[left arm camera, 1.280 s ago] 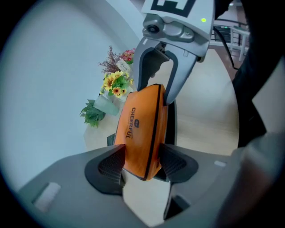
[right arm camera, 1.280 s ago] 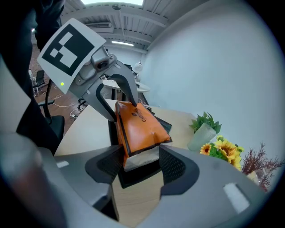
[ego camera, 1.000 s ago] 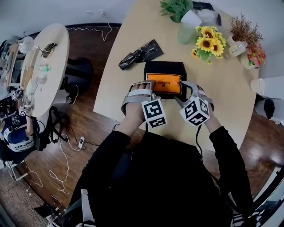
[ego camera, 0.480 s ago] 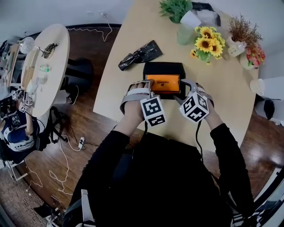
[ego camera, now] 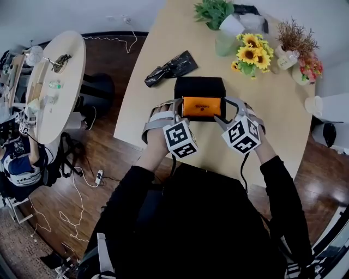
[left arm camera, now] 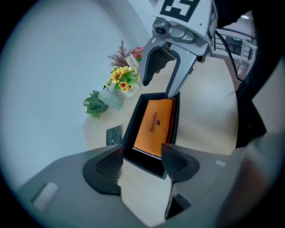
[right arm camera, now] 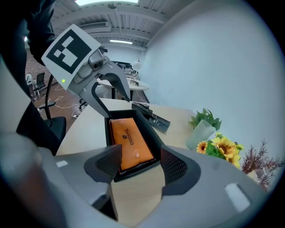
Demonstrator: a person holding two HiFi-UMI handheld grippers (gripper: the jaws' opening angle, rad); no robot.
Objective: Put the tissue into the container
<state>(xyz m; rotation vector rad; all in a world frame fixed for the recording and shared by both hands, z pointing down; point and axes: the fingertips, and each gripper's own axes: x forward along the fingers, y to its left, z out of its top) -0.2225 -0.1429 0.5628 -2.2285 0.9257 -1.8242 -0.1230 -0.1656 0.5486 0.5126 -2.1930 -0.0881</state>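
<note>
An orange tissue pack (ego camera: 202,106) lies flat inside the black rectangular container (ego camera: 199,86) at the middle of the wooden table. My left gripper (ego camera: 175,109) stands at the container's left end, open, with nothing between its pads; in its own view the container's (left arm camera: 147,160) near end sits just beyond the jaws. My right gripper (ego camera: 224,111) stands at the right end, also open and empty. From the right gripper view, the tissue pack (right arm camera: 129,142) shows past the jaws, with the left gripper (right arm camera: 107,98) at the far end.
A crumpled black bag (ego camera: 172,67) lies behind the container to the left. Sunflowers (ego camera: 251,52), a frosted cup (ego camera: 224,42), a green plant (ego camera: 215,11) and a vase of dried flowers (ego camera: 292,54) stand at the far side. The table's front edge (ego camera: 158,147) is under my wrists.
The two grippers have drawn slightly apart from the pack's ends, and their jaws stand a little wider. The orange pack now lies lower and flatter in the container.
</note>
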